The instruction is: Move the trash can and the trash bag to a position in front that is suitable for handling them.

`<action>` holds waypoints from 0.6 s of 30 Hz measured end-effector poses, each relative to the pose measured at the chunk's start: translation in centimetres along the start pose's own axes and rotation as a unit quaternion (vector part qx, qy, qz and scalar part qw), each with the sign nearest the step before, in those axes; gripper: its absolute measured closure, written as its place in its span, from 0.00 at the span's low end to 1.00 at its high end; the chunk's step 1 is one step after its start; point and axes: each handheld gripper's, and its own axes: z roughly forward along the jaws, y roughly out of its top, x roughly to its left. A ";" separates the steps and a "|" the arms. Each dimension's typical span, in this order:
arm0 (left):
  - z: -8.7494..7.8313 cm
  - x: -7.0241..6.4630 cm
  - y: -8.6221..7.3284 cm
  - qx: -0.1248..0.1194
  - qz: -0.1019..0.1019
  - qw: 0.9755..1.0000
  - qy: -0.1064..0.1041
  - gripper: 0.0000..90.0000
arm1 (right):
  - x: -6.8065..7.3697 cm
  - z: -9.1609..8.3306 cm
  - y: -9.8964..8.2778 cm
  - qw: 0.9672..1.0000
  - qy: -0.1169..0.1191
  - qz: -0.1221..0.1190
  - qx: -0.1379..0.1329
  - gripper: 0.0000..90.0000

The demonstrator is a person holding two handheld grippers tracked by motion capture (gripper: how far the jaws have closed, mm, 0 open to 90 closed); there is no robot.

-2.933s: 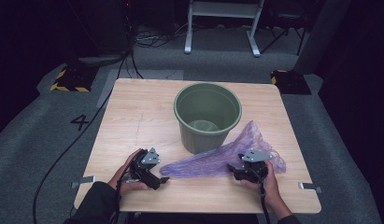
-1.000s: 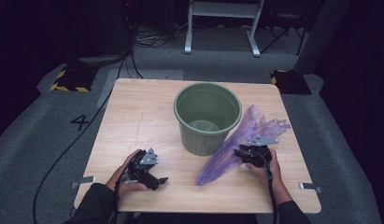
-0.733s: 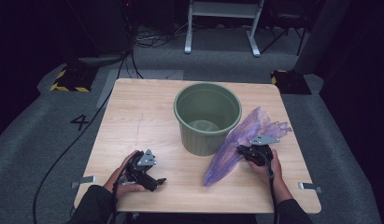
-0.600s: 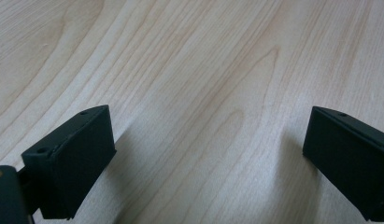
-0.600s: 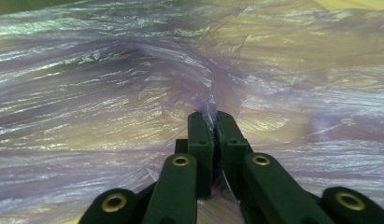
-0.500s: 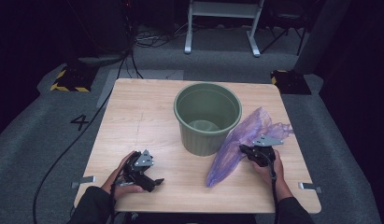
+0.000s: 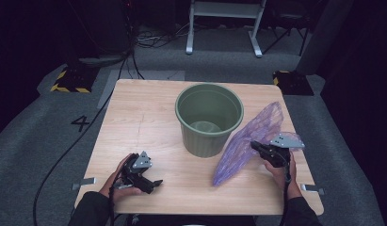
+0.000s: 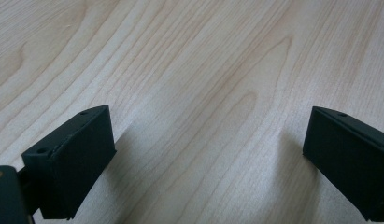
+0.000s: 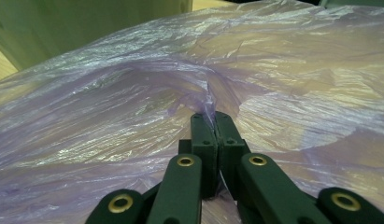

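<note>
One crinkled, translucent purple plastic bag (image 7: 250,141) lay right of the single round green bucket (image 7: 209,117) on the pale wooden bench (image 7: 144,117); your right claw (image 7: 255,146) had just closed, pinching its film, while your left claw (image 7: 156,182) stood spread.

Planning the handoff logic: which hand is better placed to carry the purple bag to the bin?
Right. The right tool is already shut on the purple bag, just beside the green bin. The left tool sits open over bare table, farther from the bag.
</note>
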 end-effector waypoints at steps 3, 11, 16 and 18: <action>-0.1 0.0 0.0 0.001 0.001 1.000 0.000 0.02 | -0.1 -0.4 0.3 1.000 0.001 0.002 -0.010 0.99; -0.1 0.0 0.0 0.001 0.001 1.000 0.000 0.02 | 0.3 -1.4 1.2 0.999 0.000 -0.010 -0.033 0.99; -0.1 0.0 0.0 0.001 0.001 1.000 0.000 0.02 | 0.3 -2.0 2.0 0.998 -0.008 -0.010 -0.067 0.99; -0.1 0.0 0.0 0.001 0.000 1.000 0.000 0.02 | 0.4 -2.3 2.3 0.997 -0.008 -0.014 -0.077 0.99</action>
